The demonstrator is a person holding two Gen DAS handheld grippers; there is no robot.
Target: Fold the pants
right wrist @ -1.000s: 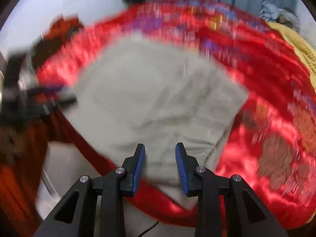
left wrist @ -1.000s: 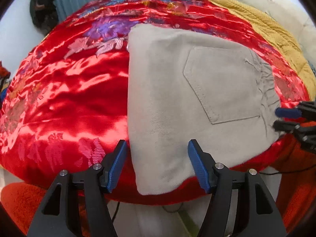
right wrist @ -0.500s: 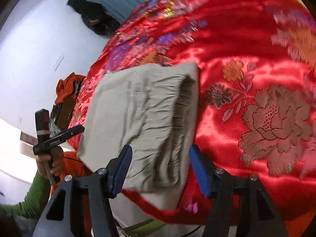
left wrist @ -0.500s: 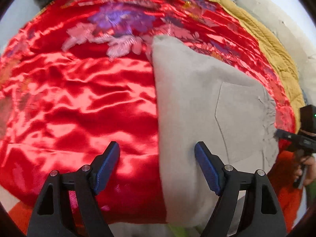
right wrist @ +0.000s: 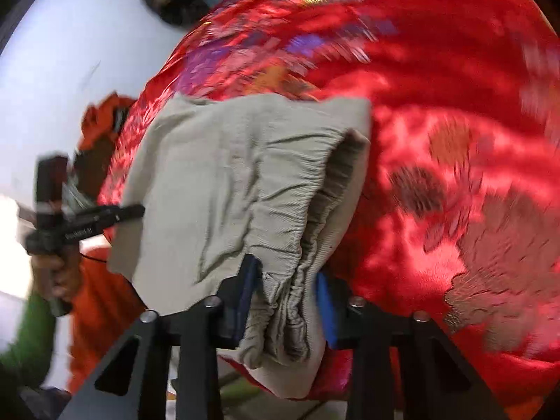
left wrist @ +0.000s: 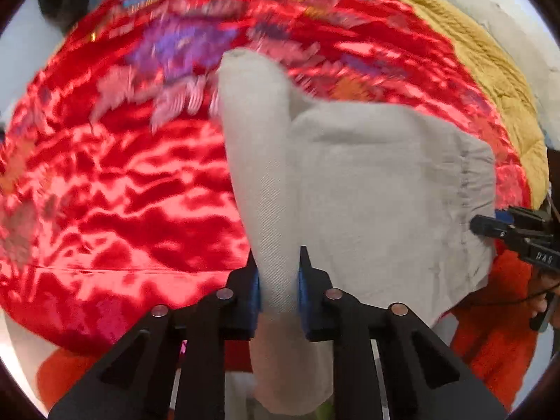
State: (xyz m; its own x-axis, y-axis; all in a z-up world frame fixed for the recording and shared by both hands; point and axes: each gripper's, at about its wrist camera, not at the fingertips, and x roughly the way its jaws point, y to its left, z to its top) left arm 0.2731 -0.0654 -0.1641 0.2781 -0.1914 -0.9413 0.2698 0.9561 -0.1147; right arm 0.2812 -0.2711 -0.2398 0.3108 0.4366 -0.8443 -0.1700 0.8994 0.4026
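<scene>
In the left wrist view we see the beige pants [left wrist: 367, 182] lying folded on a red satin bedspread [left wrist: 122, 192], which fills the left and upper parts of the frame. A mustard-yellow blanket [left wrist: 490, 70] runs along the upper right edge, and only this view shows it. The right tool [left wrist: 504, 225] enters from the right edge, its dark tips at the gathered waistband side of the pants.

The right wrist view gives us what the other cannot: the open elastic waistband [right wrist: 315, 189] with its ribbed inner face, in the middle of the frame. At the left edge a hand [right wrist: 57, 276] with a green sleeve grips the handle of the left tool [right wrist: 136, 211], whose tips sit against the far edge of the cloth. An orange garment [right wrist: 98, 301] lies below it. The bedspread on the right is smeared by motion, so its flower pattern is probably embroidery, though we cannot be sure.

Our left tool [left wrist: 278, 280] has just been closing, and its blue pads [left wrist: 302, 283] now stand narrow, pinching a rolled fold of the pants at the lower centre. Our right tool [right wrist: 287, 294] has likewise just been closing; its pads [right wrist: 325, 308] clamp the bunched waistband, which hangs in folds between them at the lower centre.
</scene>
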